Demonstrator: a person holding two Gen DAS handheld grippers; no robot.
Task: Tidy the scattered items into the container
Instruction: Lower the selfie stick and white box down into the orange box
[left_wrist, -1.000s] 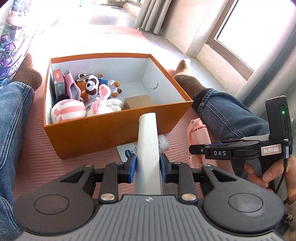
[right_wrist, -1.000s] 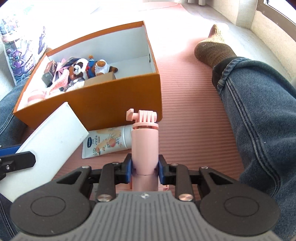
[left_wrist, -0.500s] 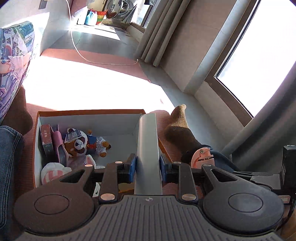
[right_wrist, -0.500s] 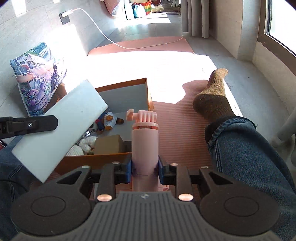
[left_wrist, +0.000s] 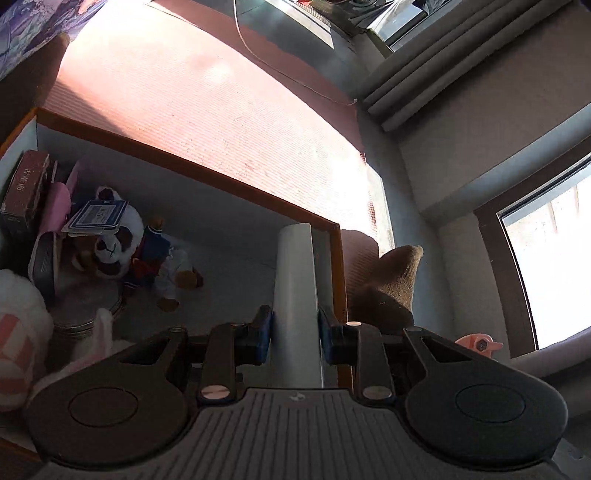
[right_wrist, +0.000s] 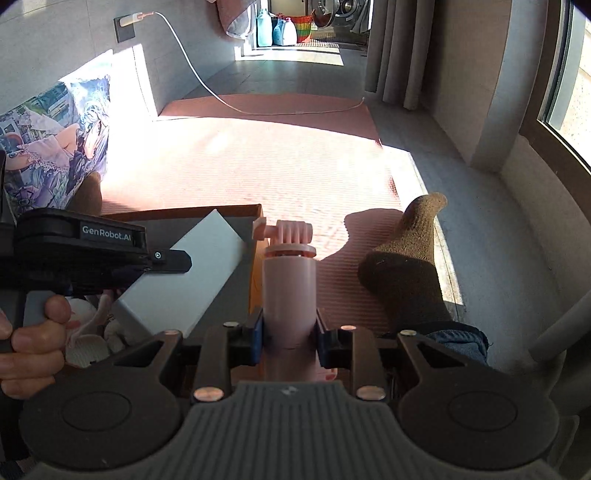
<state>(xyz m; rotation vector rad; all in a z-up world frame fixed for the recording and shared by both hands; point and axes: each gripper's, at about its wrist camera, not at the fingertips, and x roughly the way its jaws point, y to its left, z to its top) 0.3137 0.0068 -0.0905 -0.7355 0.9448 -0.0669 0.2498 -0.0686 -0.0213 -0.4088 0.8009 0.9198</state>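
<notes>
Pink ribbed floor mat (right_wrist: 251, 162) covered most of the floor in both views, lit by a broad patch of sun. On it stood the orange cardboard box (left_wrist: 207, 176), white inside, its far rim and right corner visible from the left wrist camera. A printed cushion (right_wrist: 55, 144) leaned at the mat's left edge, and a brown-socked foot (right_wrist: 406, 273) rested to the right of the box.

Inside the box lay a white and pink striped plush (left_wrist: 18, 332) at the near left, a dark red carton (left_wrist: 24, 184) upright against the left wall, and a panda plush (left_wrist: 110, 247) with a blue card (left_wrist: 98, 216) on its head, touching a sailor-dressed plush toy (left_wrist: 155, 262) beside it.

Left gripper (left_wrist: 295, 332) was clamped on a flat white box (left_wrist: 295, 295), held edge-on above the box's right interior, near the right wall; from the right wrist camera the same white box (right_wrist: 192, 280) appeared tilted over the container opening, with the person's left hand (right_wrist: 33, 339) on the handle.

Right gripper (right_wrist: 289, 334) was closed on a pink cylindrical handle with a mount head (right_wrist: 289, 280), held just right of the box's corner, above the mat.
</notes>
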